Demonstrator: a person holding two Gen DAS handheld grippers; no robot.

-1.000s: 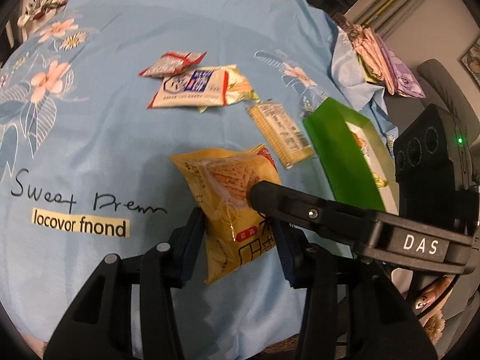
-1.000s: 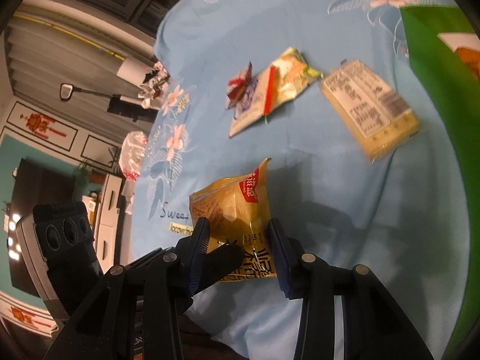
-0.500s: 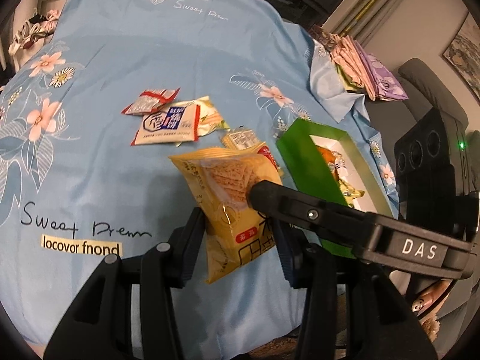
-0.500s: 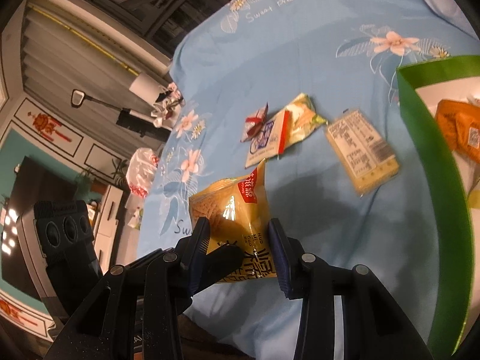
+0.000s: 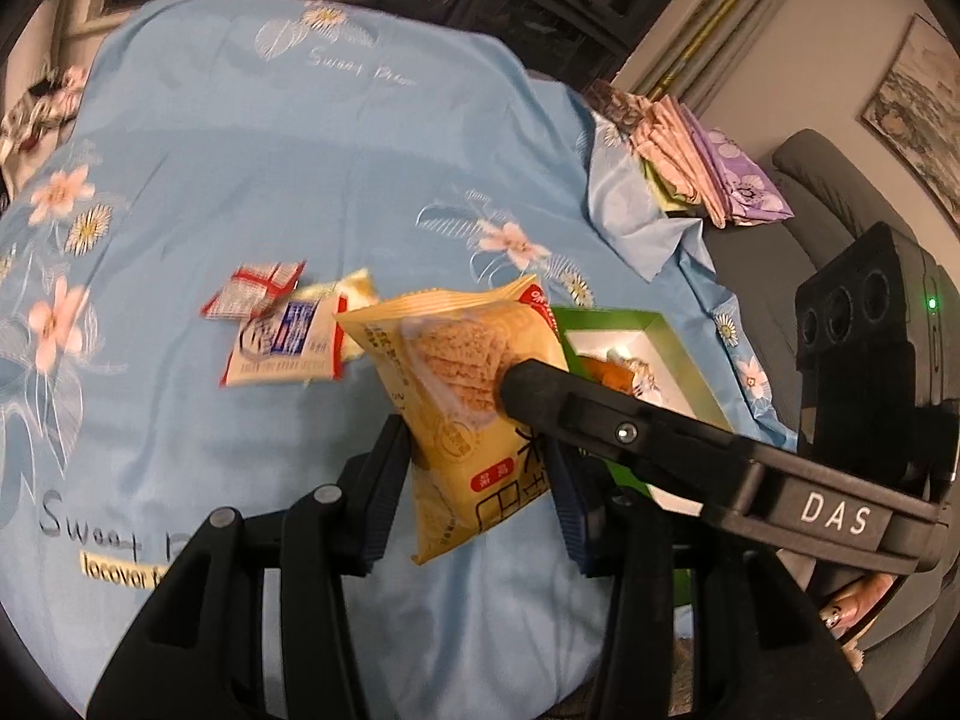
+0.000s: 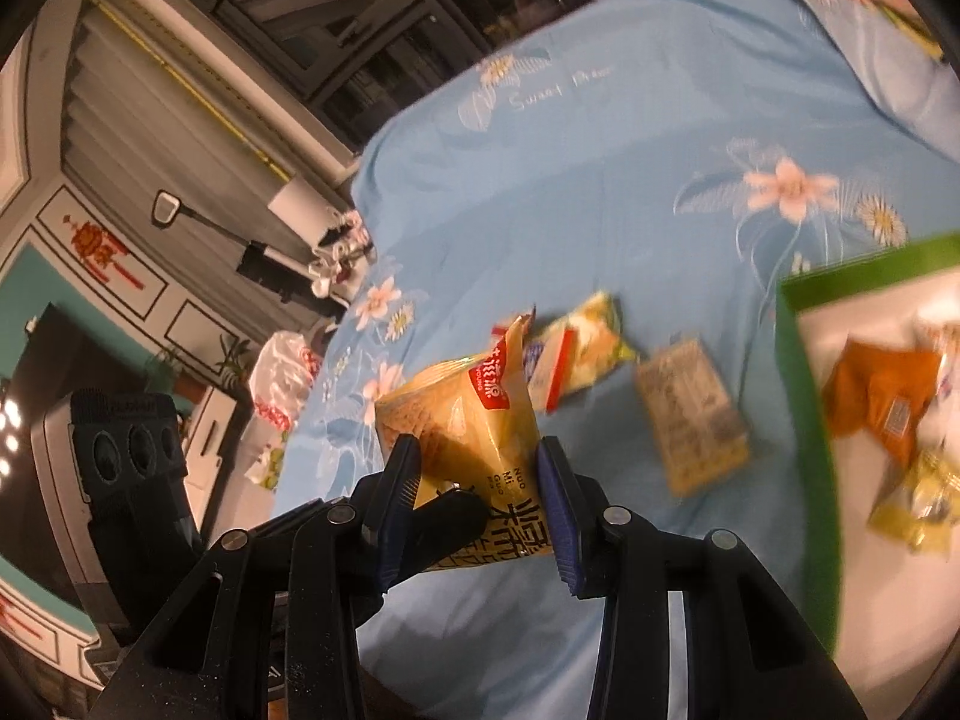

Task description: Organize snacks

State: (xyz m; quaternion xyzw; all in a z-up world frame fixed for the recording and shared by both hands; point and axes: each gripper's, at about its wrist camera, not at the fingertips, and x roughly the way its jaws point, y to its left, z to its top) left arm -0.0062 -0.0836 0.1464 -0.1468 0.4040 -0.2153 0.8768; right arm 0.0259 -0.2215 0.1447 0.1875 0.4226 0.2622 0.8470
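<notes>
A yellow snack packet (image 5: 462, 384) hangs above the blue bedspread (image 5: 240, 150), held by both grippers at once. My left gripper (image 5: 477, 456) is shut on its lower half. The right gripper's finger (image 5: 630, 432) reaches in from the right and presses on the packet's side. In the right wrist view the same packet (image 6: 474, 420) sits between the pads of my right gripper (image 6: 480, 468), which is shut on it, with the left gripper's finger (image 6: 444, 516) beside it. A green box (image 6: 804, 372) to the right holds an orange packet (image 6: 882, 396) and a yellow one (image 6: 918, 504).
On the bedspread lie a red-and-white packet (image 5: 258, 294), a blue-and-white packet (image 5: 288, 342) and a pale cracker packet (image 6: 690, 420). The green box (image 5: 606, 318) stands near the bed's right edge. Folded cloths (image 5: 690, 156) and a grey armchair (image 5: 828, 192) are beyond it.
Both grippers have risen together with the yellow packet still held. The bedspread and loose snacks look farther away, and more of the green box's inside shows.
</notes>
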